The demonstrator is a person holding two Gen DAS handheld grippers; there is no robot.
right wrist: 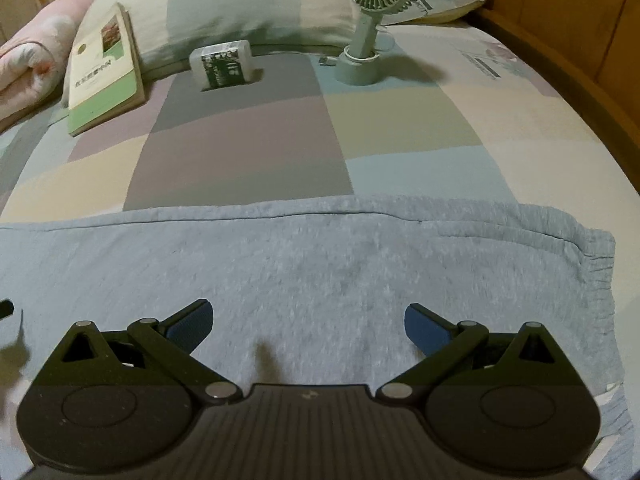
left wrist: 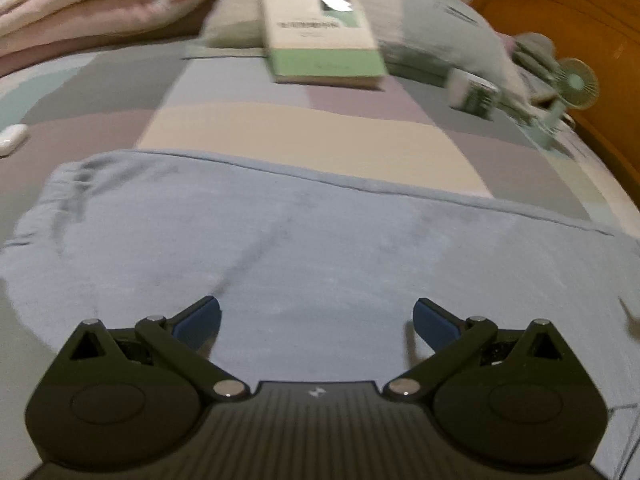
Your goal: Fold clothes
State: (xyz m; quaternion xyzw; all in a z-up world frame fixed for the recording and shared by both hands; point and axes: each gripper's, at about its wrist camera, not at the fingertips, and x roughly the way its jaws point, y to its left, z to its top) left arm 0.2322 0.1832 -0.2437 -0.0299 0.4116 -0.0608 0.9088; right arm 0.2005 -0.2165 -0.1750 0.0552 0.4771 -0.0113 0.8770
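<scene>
A light blue-grey garment (left wrist: 304, 248) lies spread flat across the bed, filling the lower half of both views (right wrist: 320, 272). Its gathered elastic edge (right wrist: 596, 276) shows at the right in the right wrist view. My left gripper (left wrist: 316, 322) hovers just above the cloth, open, its blue pads (left wrist: 200, 322) wide apart with nothing between them. My right gripper (right wrist: 306, 326) is likewise open over the cloth, with empty space between its blue pads (right wrist: 426, 328). A dark tip of the other gripper (right wrist: 6, 308) shows at the left edge.
Beyond the garment lie a patchwork sheet (right wrist: 248, 152), a green-and-white book (right wrist: 106, 76), a small white box (right wrist: 224, 64), a mint desk fan (right wrist: 368, 20), pillows (right wrist: 224, 4) and a pink quilt (left wrist: 92, 4). A wooden bed frame (left wrist: 592, 40) runs along the right. A white case (left wrist: 12, 138) sits left.
</scene>
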